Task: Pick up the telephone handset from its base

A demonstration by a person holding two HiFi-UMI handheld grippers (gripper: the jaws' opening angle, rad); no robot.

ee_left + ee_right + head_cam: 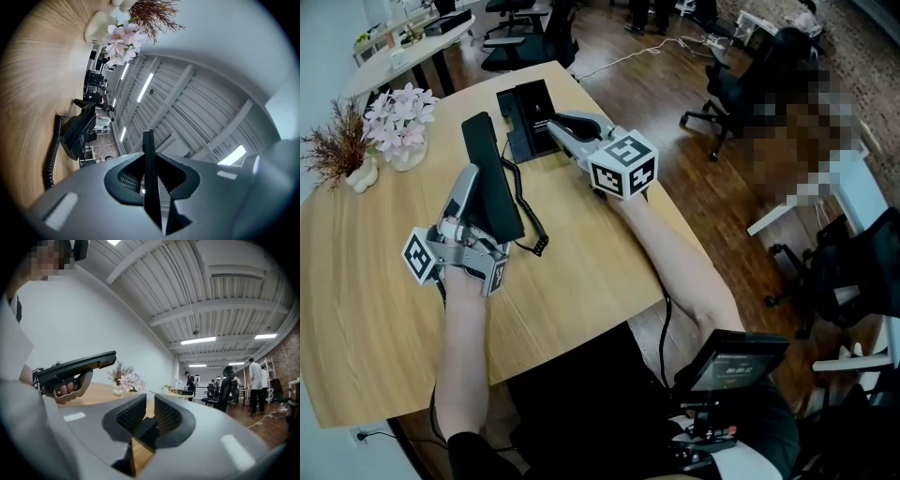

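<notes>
My left gripper [474, 195] is shut on the black telephone handset [490, 164], which is lifted off the base and tilted upward over the wooden table [581, 272]. In the left gripper view the handset [149, 154] shows as a thin black edge clamped between the jaws of the left gripper [150, 185]. The black telephone base [525, 117] lies at the table's far side, and a coiled cord [528, 211] runs from it to the handset. At the base's right edge my right gripper [557, 125] is closed on it. In the right gripper view the base's black edge [144, 425] sits between the jaws of the right gripper [146, 409].
Pink flowers in a vase [398, 122] and a dried plant [342, 150] stand at the table's far left. The table's right edge [661, 202] drops to a wood floor with office chairs [727, 89]. People stand far off in the room [255, 380].
</notes>
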